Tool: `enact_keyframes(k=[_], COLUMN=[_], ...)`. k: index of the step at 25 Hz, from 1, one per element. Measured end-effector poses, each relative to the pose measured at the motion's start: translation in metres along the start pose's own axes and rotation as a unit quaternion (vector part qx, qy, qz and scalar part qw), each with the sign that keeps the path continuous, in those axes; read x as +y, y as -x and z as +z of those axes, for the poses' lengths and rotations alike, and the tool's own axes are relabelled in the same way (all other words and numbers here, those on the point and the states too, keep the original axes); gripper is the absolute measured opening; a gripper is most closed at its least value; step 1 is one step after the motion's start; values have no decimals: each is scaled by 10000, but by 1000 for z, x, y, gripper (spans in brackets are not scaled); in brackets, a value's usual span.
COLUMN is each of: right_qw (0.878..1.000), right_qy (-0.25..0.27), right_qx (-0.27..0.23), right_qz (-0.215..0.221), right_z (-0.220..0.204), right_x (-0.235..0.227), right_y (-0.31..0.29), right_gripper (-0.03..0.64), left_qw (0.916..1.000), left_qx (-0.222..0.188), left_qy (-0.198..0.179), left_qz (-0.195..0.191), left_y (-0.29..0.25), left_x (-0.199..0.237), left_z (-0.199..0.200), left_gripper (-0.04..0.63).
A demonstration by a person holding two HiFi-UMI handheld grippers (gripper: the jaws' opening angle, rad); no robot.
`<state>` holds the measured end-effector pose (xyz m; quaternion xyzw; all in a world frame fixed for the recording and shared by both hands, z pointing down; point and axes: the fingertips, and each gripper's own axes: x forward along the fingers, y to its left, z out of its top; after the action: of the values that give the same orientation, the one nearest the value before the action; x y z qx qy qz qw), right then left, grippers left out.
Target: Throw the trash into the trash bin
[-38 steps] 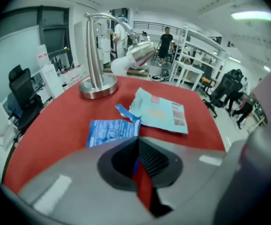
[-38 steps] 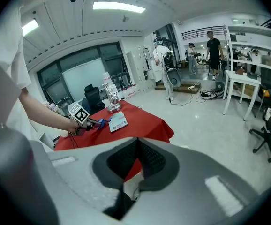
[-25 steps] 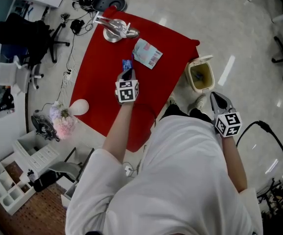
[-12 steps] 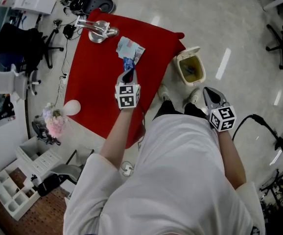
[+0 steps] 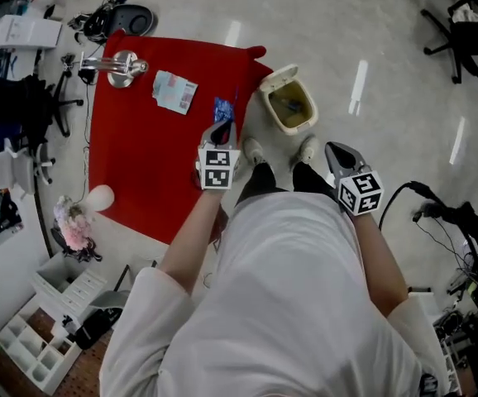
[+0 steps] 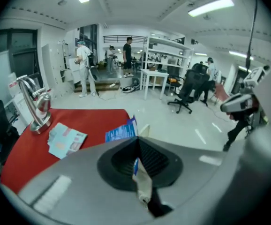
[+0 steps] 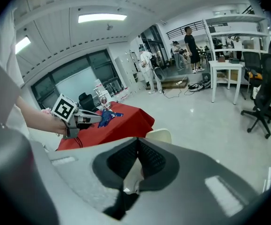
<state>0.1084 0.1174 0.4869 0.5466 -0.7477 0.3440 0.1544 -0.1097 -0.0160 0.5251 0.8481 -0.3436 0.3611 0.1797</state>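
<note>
1. The left gripper (image 5: pixel 220 127) is clenched on a blue wrapper (image 5: pixel 222 108). Its own view shows the jaws pinched together, with the wrapper's blue end sticking out past the tips.
2. The wrapper hangs over the edge of the red cloth (image 5: pixel 140 155), near the trash bin (image 5: pixel 311 112) but not over its mouth.
3. The bin stands just off the cloth's corner, with its lid tipped back and its mouth open to receive.
4. The right gripper (image 5: pixel 332 147) has its jaws together and hovers on the bin's far side, near the person's feet. A pale sliver shows deep between the jaws, and I cannot tell what it is. I judge this gripper to be carrying no trash.
5. A darker shape lies inside the bin, too small to identify.
6. 1 printed packet (image 5: pixel 175 92) lies flat on the cloth, well apart from the bin and near a metal faucet (image 5: pixel 117 64).
7. Assessment: the task is partly through. 1 piece is gripped and close to the bin, but its release is not done. At least 1 further piece, the packet, remains to be collected.
</note>
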Motion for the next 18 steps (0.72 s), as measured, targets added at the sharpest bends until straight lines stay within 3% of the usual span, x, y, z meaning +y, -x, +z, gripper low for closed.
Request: enact_keyframes(k=[9,18], right_qw=[9996,9984], right_qy=[-242,-423], right_qx=[90,367], right_qz=[-141,-125], right_z=[-19,-54], right_x=[-40,-73], right_y=[23,13], right_gripper=[0,0], left_qw=[9978,9938], left_qx=[218,472], left_qy=[-310,-403], left_qz=[-542,-926], left_y=[-49,-110], left_x=[-80,-128], left_z=[5,-25], left_gripper=[5,5])
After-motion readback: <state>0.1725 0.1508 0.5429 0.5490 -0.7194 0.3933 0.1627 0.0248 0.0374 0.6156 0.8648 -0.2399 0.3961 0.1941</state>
